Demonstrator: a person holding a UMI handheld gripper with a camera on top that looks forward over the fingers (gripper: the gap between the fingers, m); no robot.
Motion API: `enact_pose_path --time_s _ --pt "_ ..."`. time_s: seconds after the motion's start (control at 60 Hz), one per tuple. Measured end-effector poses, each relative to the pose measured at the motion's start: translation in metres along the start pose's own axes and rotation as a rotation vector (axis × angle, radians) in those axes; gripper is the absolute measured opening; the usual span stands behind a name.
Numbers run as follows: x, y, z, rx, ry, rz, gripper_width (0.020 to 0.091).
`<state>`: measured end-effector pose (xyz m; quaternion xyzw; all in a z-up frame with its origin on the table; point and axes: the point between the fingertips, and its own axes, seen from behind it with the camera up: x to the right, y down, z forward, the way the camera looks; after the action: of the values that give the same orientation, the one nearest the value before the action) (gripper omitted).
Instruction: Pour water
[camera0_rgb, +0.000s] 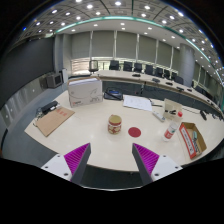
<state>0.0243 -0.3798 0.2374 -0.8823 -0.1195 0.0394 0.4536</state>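
While the gripper (110, 162) hangs with its fingers spread wide and nothing between them, the lidded jar (115, 124) stands upright on the table (90, 135) at twelve o'clock, well beyond the fingertips, the small bottle (170, 130) at two o'clock.

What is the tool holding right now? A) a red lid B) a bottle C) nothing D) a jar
C: the tool is open with only bare table between its fingers, while the jar stands beyond them, with the red lid lying beside it.
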Motion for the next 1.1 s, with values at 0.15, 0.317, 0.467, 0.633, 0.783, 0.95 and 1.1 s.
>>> enact_pose_path --time_s 0.15,0.317,0.467,0.633,0.783,0.95,1.1 --pt "0.039 -0.002 0.003 0.016 0.043 0.023 0.0860" --pt "0.103 0.006 0.020 0.020 0.099 0.054 0.0859" --pt "0.183 0.022 0.049 0.021 0.175 0.077 0.0860" --pt "0.278 0.034 0.102 0.043 0.246 0.132 0.0862" --pt "0.347 0.038 0.173 0.082 0.262 0.175 0.0859" --pt "0.393 0.028 0.247 0.142 0.257 0.177 0.0851" --pt "0.406 0.019 0.290 0.193 0.237 0.178 0.0667"
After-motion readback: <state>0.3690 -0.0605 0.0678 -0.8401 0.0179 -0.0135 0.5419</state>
